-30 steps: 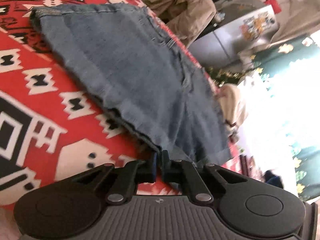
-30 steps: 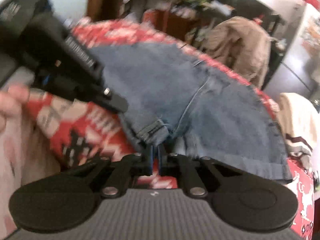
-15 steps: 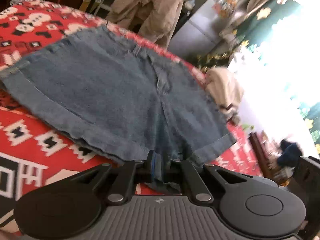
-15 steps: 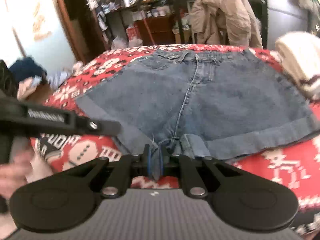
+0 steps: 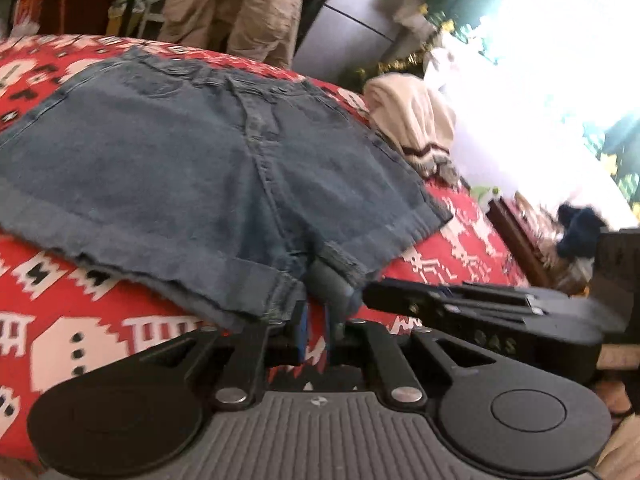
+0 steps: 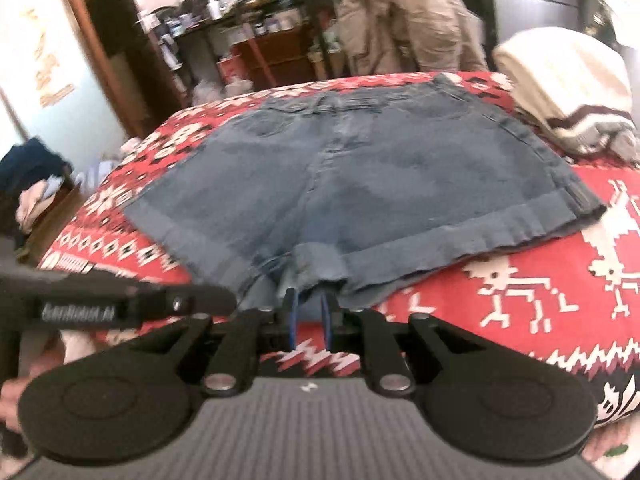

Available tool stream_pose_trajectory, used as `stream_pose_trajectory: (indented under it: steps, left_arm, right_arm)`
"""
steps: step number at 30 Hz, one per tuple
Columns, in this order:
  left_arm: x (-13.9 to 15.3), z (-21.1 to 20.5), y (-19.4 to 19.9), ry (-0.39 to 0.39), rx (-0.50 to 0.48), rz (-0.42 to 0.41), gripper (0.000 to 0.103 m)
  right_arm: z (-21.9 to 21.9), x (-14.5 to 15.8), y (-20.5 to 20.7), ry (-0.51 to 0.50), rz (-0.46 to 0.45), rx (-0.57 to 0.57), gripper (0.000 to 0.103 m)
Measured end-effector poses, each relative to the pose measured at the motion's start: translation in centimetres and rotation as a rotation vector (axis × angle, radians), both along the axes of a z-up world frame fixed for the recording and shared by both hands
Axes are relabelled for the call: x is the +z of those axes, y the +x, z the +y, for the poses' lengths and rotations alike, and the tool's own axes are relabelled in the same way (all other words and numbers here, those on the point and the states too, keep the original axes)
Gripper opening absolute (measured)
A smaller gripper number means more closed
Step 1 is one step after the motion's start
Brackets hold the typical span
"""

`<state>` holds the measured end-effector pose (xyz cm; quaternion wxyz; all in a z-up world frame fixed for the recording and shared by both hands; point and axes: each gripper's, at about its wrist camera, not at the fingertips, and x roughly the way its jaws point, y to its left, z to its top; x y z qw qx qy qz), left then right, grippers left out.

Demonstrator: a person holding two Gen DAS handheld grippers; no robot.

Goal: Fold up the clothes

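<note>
Lettering (image 6: 78, 312) unreadable on left hand-held gripper (image 6: 208, 300)

One pair of denim shorts (image 6: 360, 184). One red patterned blanket (image 6: 600, 280). One cream knitted garment (image 6: 568, 80). One tan jacket (image 6: 400, 20). Two tongs: left tongs (image 5: 316, 320), right tongs (image 6: 310, 320).

The denim shorts (image 5: 208, 168) are running off the picture's edge at nine o'clock in the left wrist view, so the end of that cuff is staying unseen. The right gripper (image 5: 370, 300) is covering the blanket (image 5: 460, 248) at three o'clock there. In the right wrist view, motion blur is smearing the waistband and the cluttered shelves (image 6: 256, 24) at twelve o'clock. A hand (image 6: 16, 392) is getting cropped at eight o'clock.
</note>
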<state>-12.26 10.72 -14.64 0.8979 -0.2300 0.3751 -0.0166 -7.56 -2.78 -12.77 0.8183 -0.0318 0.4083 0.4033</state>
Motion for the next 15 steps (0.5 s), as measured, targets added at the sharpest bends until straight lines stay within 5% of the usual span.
stream_pose_trajectory:
  steps: [2,4,8,11,13,15]
  left_arm:
    - [0.1,-1.0,0.7,0.046,-0.02,0.001,0.02]
    - [0.2,-2.0,1.4,0.096,-0.04,0.006,0.036]
    - [0.0,-3.1,2.9,0.154,-0.034,0.047,0.039]
    - [-0.1,-3.8,3.2,0.2,-0.02,0.054,0.028]
    - [-0.1,-4.4,3.4,0.25,-0.015,0.058,0.009]
    - [0.1,-5.5,3.1,0.351,-0.023,0.044,0.006]
  right_arm:
    - [-0.5,-0.2,0.9,0.003,0.006,-0.03,0.014]
    - [-1.5,-0.3,1.8,0.009,0.004,-0.064,0.014]
    - [-3.3,-0.8,3.8,0.011,0.026,-0.123,0.015]
    - [-4.2,-1.3,5.1,0.033,0.065,-0.169,0.018]
    - [-4.6,-1.5,5.4,0.062,0.086,-0.18,0.018]
    - [-4.6,-1.6,5.4,0.063,0.074,-0.182,0.019]
